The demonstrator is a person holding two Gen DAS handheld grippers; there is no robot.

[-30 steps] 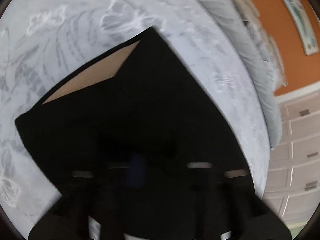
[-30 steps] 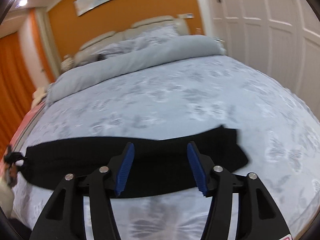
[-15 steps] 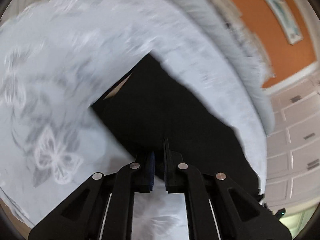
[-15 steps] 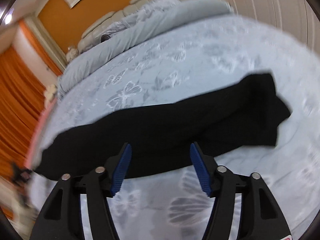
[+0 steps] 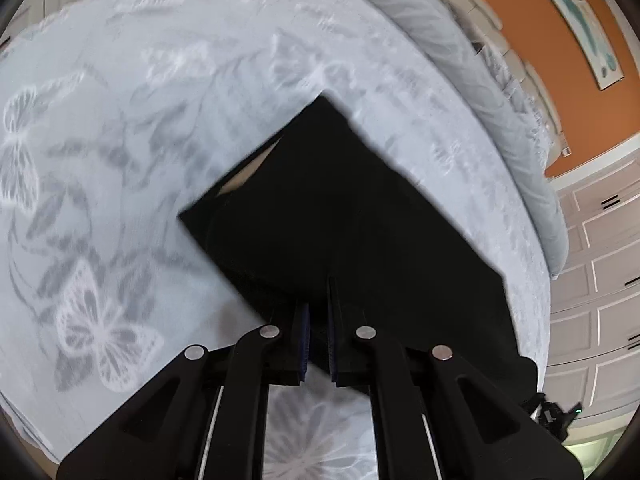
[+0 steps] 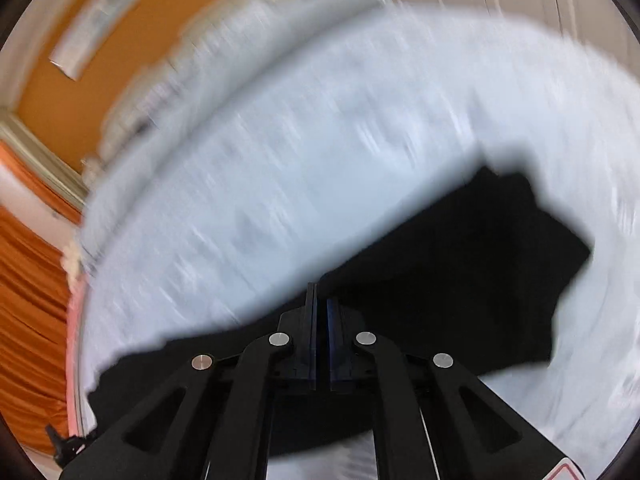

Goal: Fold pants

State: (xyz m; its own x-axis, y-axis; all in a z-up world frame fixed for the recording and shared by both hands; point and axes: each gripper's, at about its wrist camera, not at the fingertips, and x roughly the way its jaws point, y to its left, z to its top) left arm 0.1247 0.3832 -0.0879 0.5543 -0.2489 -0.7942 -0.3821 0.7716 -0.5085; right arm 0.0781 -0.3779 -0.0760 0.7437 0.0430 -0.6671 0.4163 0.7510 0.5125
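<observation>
Black fabric pants are pinched at their near edge by the closed left gripper. The right gripper is likewise clamped on their edge; they lie across the pale blue butterfly-print bedspread, below a grey rolled duvet

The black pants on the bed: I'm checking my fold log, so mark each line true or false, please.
1. The pants lie on a bedspread printed with butterflies. True.
2. The left gripper has its jaws wide apart. False: they are shut on the pants' edge.
3. The pants are light grey. False: black.
4. The wall behind the bed is orange. True.
5. The right gripper hangs over bare floor. False: its jaws are closed at the pants' edge.
</observation>
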